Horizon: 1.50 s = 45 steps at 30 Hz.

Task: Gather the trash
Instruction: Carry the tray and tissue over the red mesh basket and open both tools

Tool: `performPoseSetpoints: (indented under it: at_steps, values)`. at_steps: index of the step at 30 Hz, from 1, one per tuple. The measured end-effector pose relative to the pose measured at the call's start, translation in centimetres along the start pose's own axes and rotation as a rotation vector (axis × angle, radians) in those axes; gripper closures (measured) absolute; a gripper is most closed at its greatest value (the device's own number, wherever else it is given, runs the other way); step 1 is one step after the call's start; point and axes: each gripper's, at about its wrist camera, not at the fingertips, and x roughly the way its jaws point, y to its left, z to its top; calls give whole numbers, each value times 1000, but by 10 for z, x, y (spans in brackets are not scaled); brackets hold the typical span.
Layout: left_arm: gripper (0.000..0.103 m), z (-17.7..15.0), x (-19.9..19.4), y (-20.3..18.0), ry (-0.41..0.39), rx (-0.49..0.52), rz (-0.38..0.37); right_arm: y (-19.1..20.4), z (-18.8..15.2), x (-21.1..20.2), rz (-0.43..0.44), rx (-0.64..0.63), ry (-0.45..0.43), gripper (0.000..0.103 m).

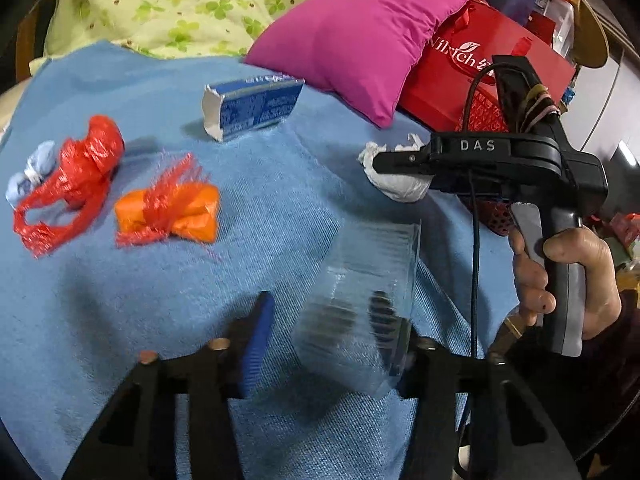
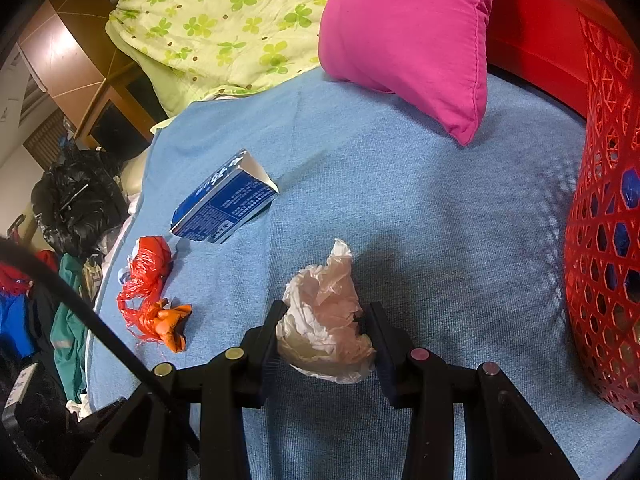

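My left gripper (image 1: 324, 332) sits low over the blue cloth (image 1: 200, 300), with a clear plastic cup (image 1: 360, 304) between its fingers, blurred; I cannot tell if they press it. My right gripper (image 2: 326, 336) is shut on a crumpled white plastic wrapper (image 2: 324, 320), also seen in the left wrist view (image 1: 400, 186). On the cloth lie a blue carton (image 1: 252, 106) (image 2: 224, 200), a red net bag (image 1: 76, 184) (image 2: 146, 268) and an orange wrapper with red netting (image 1: 172, 210) (image 2: 168, 322). A red mesh basket (image 2: 604, 240) stands at the right.
A magenta pillow (image 1: 360, 44) and a red paper bag (image 1: 480, 72) lie at the back right. A green clover quilt (image 1: 180, 4) is behind the cloth. Black bags and clothes (image 2: 76, 200) are piled off the cloth's left edge.
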Motion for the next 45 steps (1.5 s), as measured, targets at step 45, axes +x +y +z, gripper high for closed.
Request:
performPoseSetpoints:
  at_steps: [45]
  values:
    - [78,144,-38,-165,-215,180,10,-98,-23,-252,89,162,-753,57]
